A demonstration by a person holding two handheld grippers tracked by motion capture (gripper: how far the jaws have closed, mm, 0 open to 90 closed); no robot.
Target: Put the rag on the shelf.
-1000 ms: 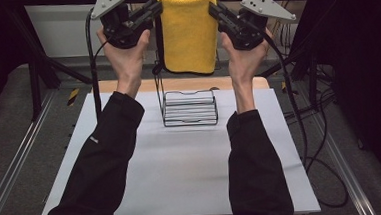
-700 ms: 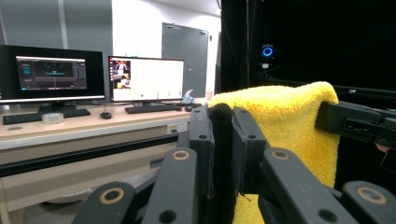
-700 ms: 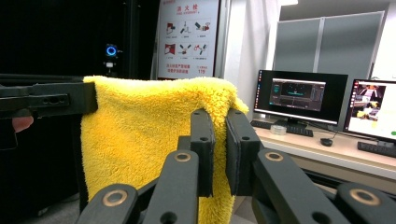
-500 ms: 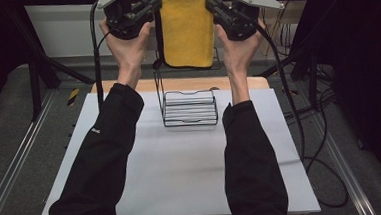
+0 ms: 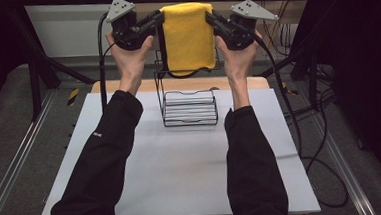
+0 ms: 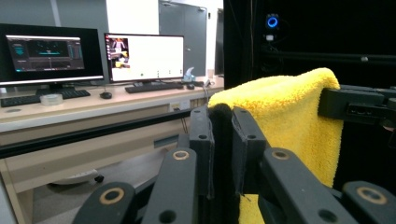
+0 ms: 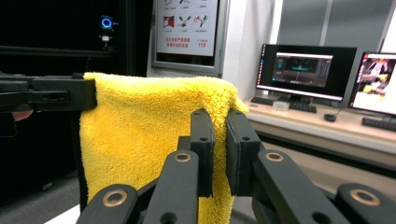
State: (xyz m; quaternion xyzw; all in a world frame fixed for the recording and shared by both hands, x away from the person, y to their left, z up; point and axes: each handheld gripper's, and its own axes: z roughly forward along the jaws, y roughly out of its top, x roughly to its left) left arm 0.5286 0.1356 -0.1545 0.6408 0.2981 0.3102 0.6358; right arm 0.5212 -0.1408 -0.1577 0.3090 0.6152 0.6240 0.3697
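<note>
A folded yellow towel (image 5: 188, 37) hangs stretched between my two grippers, high over the far side of the table. My left gripper (image 5: 155, 20) is shut on its top left corner, and my right gripper (image 5: 212, 20) is shut on its top right corner. In the left gripper view the jaws pinch the towel's (image 6: 280, 116) edge, with the right gripper (image 6: 359, 105) clamped at the far end. In the right gripper view the towel (image 7: 140, 135) runs from my jaws to the left gripper (image 7: 46, 98). Below it stands a black wire rack (image 5: 188, 107); the towel's lower edge overlaps the rack's upright wires.
The rack sits on a white table top (image 5: 182, 168), in front of a wooden board (image 5: 127, 86). Cables (image 5: 300, 131) trail off the right side. A black frame bar (image 5: 72, 0) crosses behind the grippers. Desks with monitors (image 6: 140, 58) stand beyond.
Both hands have carried the towel a little farther from the person and slightly lower, drawing a bit closer together. The grip on the towel is unchanged.
</note>
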